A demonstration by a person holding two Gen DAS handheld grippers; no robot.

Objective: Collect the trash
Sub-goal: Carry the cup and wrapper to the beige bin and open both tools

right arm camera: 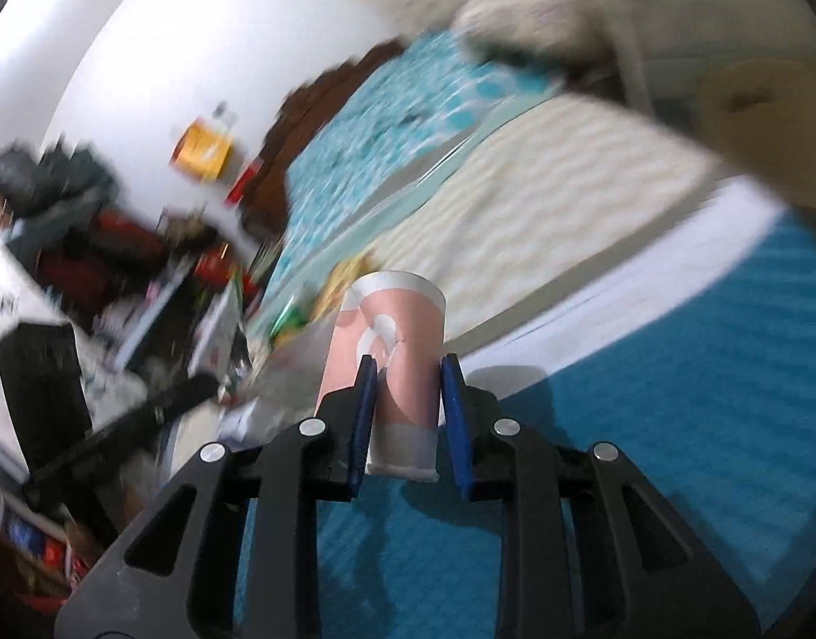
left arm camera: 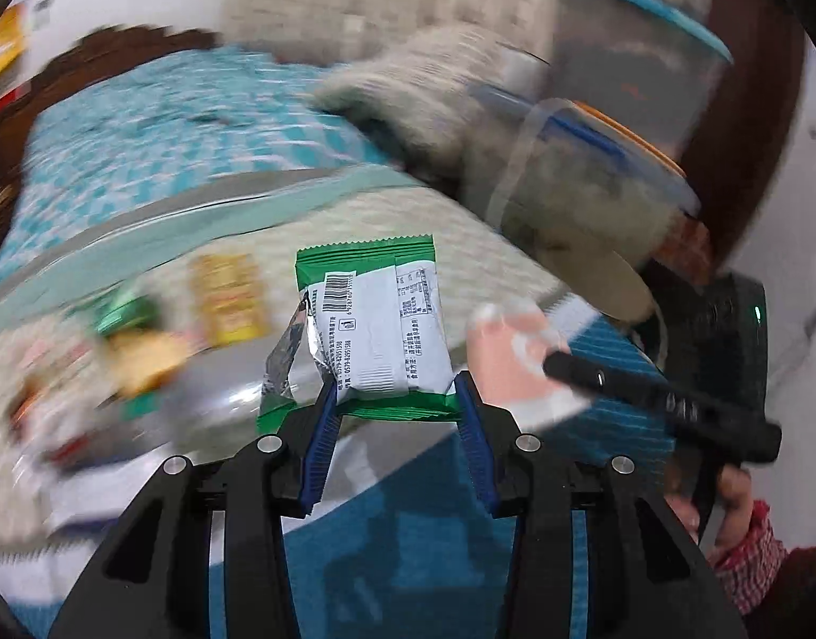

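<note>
Left view: looks forward along the left gripper (left arm camera: 393, 394), tilted down over the bed (left arm camera: 141, 122), close to the wrapper (left arm camera: 373, 327) at its tips.
Right view: looks forward along the right gripper (right arm camera: 405, 373), rolled sideways, close to the cup (right arm camera: 392, 367) between its fingers.
Shared: the bed (right arm camera: 386, 122), the cup (left arm camera: 514, 357), the other gripper's body at frame edge.
Sharpness: both backgrounds blurred; only the near things are crisp.
</note>
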